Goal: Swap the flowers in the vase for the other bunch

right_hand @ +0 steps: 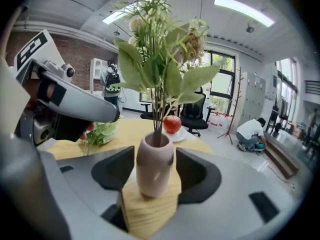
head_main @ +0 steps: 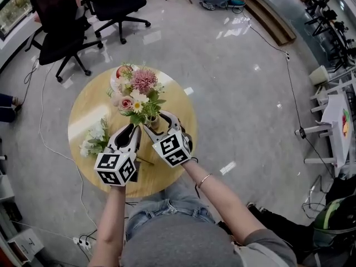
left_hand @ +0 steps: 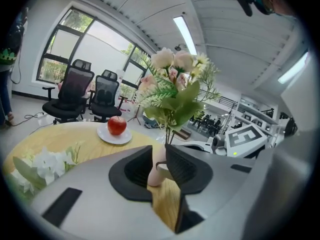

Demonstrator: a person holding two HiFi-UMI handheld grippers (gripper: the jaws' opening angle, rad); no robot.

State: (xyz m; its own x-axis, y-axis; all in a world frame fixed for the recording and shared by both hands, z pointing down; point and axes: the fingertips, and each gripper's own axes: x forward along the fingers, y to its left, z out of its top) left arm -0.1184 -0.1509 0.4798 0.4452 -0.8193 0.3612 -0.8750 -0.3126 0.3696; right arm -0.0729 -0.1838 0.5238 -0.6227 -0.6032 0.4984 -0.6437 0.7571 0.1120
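A pale pink vase (head_main: 154,121) stands on the round wooden table (head_main: 89,110) and holds a bunch of pink and white flowers (head_main: 139,96) with green leaves. My right gripper (right_hand: 155,166) is open, one jaw on each side of the vase (right_hand: 154,171) and close to it, the pads not pressing. My left gripper (head_main: 129,128) sits just left of the vase, open by a narrow gap. Through that gap I see the vase (left_hand: 154,173) beyond, with nothing gripped. The other bunch, white flowers (head_main: 95,139), lies on the table at the left.
A red apple (head_main: 123,71) on a white plate (left_hand: 115,136) sits at the table's far side. Two black office chairs (head_main: 61,32) stand beyond the table. A person (right_hand: 252,131) crouches on the floor farther off. Cables run across the floor, and a white table (head_main: 336,115) stands at the right.
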